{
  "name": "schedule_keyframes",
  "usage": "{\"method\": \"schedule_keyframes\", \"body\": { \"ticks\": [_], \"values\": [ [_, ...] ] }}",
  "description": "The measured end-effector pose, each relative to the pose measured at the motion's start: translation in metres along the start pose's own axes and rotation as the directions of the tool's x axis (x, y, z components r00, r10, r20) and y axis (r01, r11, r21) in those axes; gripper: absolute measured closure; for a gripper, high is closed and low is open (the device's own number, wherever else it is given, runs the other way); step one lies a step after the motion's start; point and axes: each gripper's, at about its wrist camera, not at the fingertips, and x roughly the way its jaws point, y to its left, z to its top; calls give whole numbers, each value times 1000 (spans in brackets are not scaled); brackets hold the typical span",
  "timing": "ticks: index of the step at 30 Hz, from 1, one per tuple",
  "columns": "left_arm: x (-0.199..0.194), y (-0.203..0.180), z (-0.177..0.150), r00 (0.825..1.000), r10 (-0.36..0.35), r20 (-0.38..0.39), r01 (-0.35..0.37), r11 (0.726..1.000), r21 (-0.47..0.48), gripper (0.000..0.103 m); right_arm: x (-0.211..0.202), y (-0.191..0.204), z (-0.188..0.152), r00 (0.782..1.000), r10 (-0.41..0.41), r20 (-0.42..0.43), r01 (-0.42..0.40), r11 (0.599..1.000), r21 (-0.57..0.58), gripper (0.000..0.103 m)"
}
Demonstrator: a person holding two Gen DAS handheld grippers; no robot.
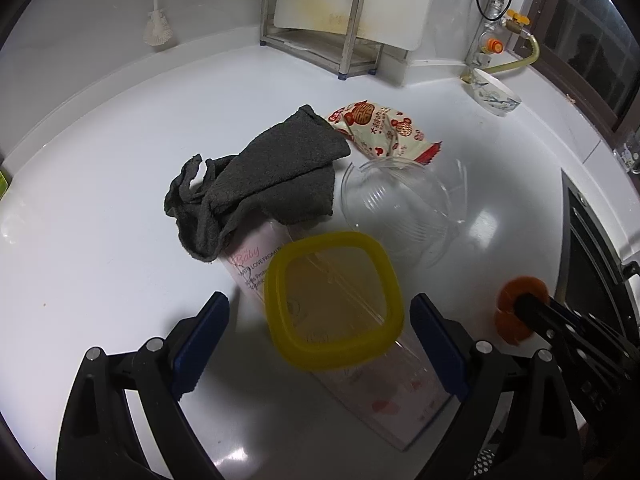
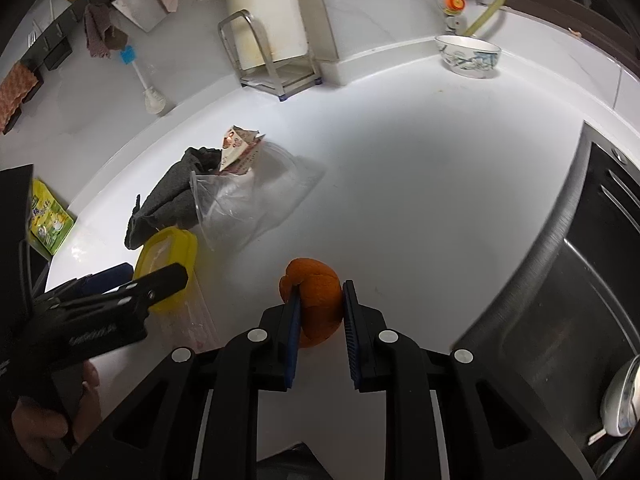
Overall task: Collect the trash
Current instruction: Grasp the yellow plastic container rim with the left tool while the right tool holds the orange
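On the white counter point(image 2: 400, 184), the right gripper point(image 2: 320, 312) is clamped tight on the orange peel point(image 2: 318, 300); best kept clamped and carried level so the curled peel cannot slip. The left gripper point(image 1: 320, 340) stands wide, holding nothing, astride the yellow-lidded container point(image 1: 336, 300). The container's contents are blurred, possibly empty.

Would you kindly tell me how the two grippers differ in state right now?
The right gripper is shut on a piece of orange peel, while the left gripper stands open with its pads apart. The left straddles a yellow-lidded container without pressing it; the right holds its peel above the counter. Both have black frames and blue pads.
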Motion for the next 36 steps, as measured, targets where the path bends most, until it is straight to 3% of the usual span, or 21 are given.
{"method": "schedule_keyframes", "body": {
  "ticks": [3,7,22,36],
  "values": [
    [3,2,1,1000,-2,1,2,1000,-7,14,-2,-2,-4,1000,-3,1,3,1000,8,84],
    [3,2,-1,1000,-11,1,11,1000,4,31,-3,-1,-8,1000,-1,-1,1,1000,15,84],
    [-47,8,-16,998,-2,69,-2,999,52,32,-25,14,-24,1000,14,9,-14,1000,10,84],
    [-119,-11,-68,995,30,97,-36,997,64,32,-92,10,-76,1000,28,10,-28,999,16,84]
  ]
}}
